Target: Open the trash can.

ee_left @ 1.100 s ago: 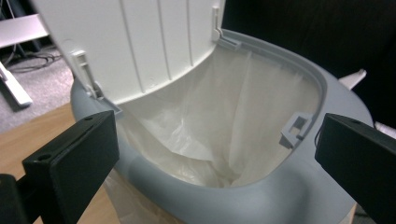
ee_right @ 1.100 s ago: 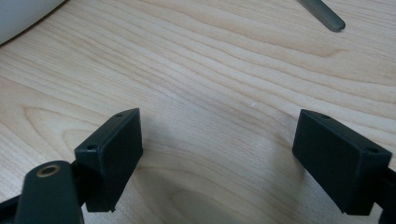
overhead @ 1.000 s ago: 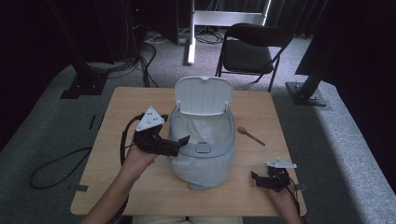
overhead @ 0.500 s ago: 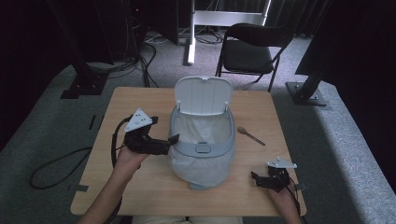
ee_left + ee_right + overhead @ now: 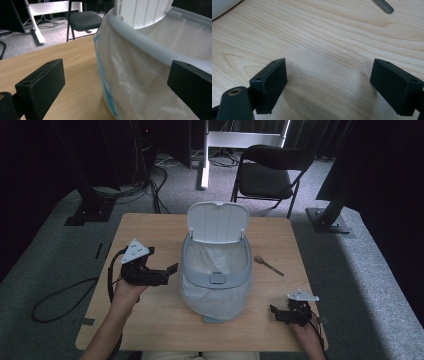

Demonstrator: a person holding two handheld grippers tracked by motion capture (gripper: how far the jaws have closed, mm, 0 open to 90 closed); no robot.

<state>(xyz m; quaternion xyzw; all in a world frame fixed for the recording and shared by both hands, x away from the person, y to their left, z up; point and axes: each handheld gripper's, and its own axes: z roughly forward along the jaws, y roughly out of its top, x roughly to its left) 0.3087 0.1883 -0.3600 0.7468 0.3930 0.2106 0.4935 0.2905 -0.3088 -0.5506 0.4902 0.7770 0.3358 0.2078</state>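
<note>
Bin (image 5: pixel 216 270): stands at the centre of the table (image 5: pixel 150 320), pale grey plastic, rounded body, lined with a thin translucent bag (image 5: pixel 130 82) folded over the rim. Lid (image 5: pixel 218 222) hinged upright at the bin's 12 o'clock, white, ribbed on its inner face.

Left gripper (image 5: pixel 170 271): held level at the bin's 9 o'clock, pointing at the bin wall, just beside it and not touching. Jaws spread wide, nothing between them; the left gripper view shows the bagged wall and rim close ahead.

Right gripper (image 5: pixel 274 312): low over the table at the bin's 4 o'clock, well apart from it, jaws wide and empty above bare wood grain.

Wooden spoon (image 5: pixel 268 265): lies flat at the bin's 3 o'clock. Folding chair (image 5: pixel 267 175) stands beyond the table at 12 o'clock.
</note>
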